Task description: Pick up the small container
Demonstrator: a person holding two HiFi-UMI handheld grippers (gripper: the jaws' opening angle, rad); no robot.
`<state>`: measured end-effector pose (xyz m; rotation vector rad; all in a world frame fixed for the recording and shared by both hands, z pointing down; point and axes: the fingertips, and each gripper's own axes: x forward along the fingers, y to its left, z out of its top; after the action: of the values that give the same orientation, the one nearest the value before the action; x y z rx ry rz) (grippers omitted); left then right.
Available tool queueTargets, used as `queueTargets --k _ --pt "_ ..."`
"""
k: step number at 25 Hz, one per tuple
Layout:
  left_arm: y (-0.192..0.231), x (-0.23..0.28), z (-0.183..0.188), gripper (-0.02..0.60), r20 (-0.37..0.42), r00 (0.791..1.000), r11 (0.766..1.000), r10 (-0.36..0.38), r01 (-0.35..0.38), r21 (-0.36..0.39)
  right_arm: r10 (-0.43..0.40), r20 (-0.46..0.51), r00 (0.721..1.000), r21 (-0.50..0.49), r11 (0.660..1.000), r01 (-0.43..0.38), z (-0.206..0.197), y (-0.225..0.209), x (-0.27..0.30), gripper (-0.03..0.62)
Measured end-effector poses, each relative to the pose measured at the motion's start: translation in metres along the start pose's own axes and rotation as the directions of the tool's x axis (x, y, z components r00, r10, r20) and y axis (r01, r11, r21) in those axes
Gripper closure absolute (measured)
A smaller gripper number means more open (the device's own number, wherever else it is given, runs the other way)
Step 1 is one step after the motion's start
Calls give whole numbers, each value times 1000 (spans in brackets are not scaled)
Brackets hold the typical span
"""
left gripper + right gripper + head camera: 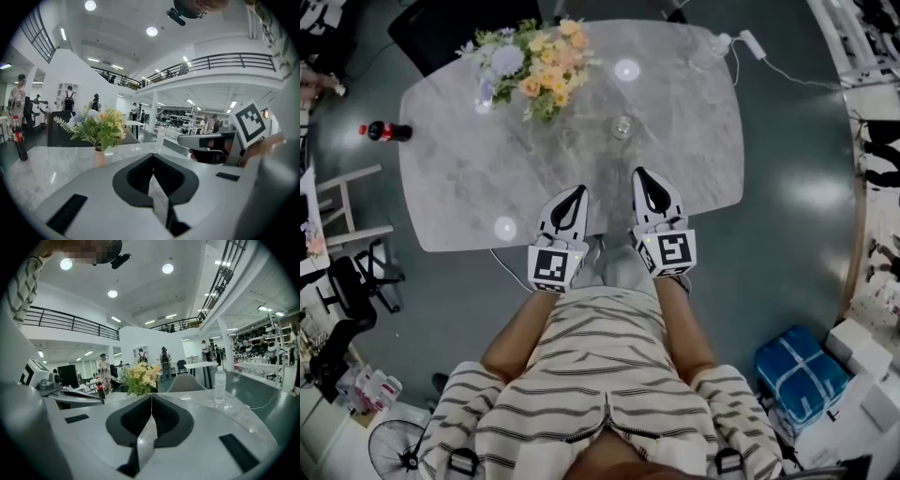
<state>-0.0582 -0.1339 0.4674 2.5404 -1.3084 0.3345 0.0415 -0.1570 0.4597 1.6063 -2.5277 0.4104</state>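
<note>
Small container [622, 127]: stands on table [459, 187], beyond left gripper [577, 193] and right gripper [641, 176]; both jaws closed, empty.

Clear small container [622, 127] stands upright on the table [459, 178]

This is a large open indoor hall, part showroom and part workspace, not a home. A long upper gallery with a dark metal railing [225, 58] runs along white walls, under round recessed ceiling lights [151, 31]. The glossy grey-green floor [787, 141] mirrors those lights. A broad grey marble-pattern table [469, 187] bears a bouquet of yellow, peach and white flowers [534, 61]. Beyond it are a white table on dark legs [201, 365], a grey shell chair [185, 382], stocked display racks [262, 341] and several standing people [104, 367].
</note>
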Motion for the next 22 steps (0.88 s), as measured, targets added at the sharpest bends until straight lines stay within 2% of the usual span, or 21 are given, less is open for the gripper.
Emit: queueTargets --k 11,15,19,22 --pt "10 26 -29 586 -34 999 999 31 -32 -35 -19 -34 999 23 1000 20 -56 -35 47 542" --pt "16 34 -39 586 -36 998 998 45 -47 -50 -23 -51 998 34 999 25 -77 -47 65 471" --pt "18 39 -60 586 -73 996 997 49 -53 -61 -14 -78 997 28 999 16 -98 -54 80 414" --pt "17 43 -62 586 -58 997 996 50 -54 -67 -15 -95 995 19 1000 17 -111 -59 89 381"
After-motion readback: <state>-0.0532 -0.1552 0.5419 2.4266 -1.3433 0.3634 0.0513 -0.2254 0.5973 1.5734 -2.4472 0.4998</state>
